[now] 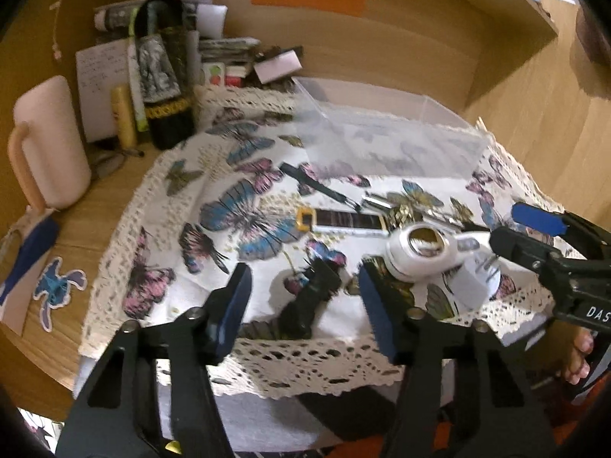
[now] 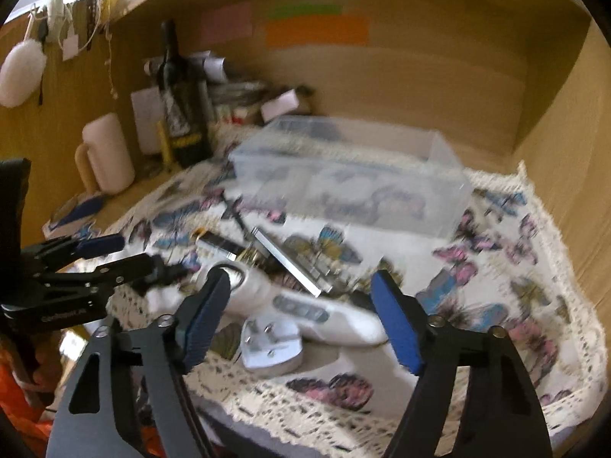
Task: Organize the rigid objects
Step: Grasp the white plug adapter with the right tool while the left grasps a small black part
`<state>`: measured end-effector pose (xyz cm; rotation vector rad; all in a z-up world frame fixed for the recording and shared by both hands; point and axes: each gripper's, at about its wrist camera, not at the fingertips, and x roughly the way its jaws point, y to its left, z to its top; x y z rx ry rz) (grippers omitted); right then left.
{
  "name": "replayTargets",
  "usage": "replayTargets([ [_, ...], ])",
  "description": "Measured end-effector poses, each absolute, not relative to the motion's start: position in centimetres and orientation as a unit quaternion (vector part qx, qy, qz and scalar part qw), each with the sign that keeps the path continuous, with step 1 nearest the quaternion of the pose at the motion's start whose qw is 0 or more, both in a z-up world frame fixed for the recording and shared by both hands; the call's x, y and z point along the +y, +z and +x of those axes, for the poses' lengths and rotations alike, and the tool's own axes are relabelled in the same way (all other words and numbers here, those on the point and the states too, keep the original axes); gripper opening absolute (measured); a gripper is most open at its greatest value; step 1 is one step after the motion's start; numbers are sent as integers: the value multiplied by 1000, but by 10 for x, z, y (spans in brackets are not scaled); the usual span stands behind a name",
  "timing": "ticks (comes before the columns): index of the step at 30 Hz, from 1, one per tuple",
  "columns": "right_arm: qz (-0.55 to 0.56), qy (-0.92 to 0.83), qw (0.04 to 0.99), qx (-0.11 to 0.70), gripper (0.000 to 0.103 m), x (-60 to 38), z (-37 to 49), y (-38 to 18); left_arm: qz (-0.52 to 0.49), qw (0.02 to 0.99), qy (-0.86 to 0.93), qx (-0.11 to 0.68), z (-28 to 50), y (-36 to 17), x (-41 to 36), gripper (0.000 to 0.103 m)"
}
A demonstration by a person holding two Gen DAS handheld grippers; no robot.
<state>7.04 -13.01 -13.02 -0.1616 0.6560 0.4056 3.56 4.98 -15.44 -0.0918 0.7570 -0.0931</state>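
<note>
On the desk a butterfly cloth (image 1: 214, 206) with a lace edge hangs over the near side. At the far side a clear bin (image 2: 343, 187) stands on the cloth, with wooden walls close behind it and to the right. At far left a dark bottle (image 1: 164, 76) and a pink mug (image 1: 49, 145) crowd the corner. Bare cloth lies open at the right of the right wrist view.

The left gripper (image 1: 301, 305) hangs with its jaws released and nothing clamped; a black clip (image 1: 305, 301) lies on the cloth between the pads, not touched. The right gripper (image 2: 301, 320) is also parted, astride a white handheld device (image 2: 298, 301) with a ringed round head and grey buttons, pads clear of it. A white plug (image 2: 271, 347) lies just nearer, prongs up.

Beyond these, near the cloth's middle, lie a dark strap with a yellow end (image 1: 336, 221), a black pen-like stick (image 1: 320, 187) and a silvery bar (image 2: 290, 263), all loosely heaped together. Both views are blurred.
</note>
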Motion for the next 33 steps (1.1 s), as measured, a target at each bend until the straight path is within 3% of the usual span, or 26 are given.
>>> replayTargets([
  [7, -96, 220, 903, 358, 60, -132, 66, -141, -47, 921, -66, 382, 43, -165, 47, 37],
  [15, -119, 230, 891, 374, 57, -125, 60, -152, -33, 917, -72, 392, 54, -171, 41, 37],
  [17, -118, 230, 887, 383, 52, -124, 62, -156, -35, 915, -71, 395, 55, -173, 42, 37],
  [20, -115, 228, 882, 396, 37, -123, 68, -163, -44, 915, -74, 394, 55, -172, 45, 27],
  [33, -98, 231, 905, 344, 36, -121, 63, -136, -48, 934, -82, 345, 46, -140, 44, 23],
])
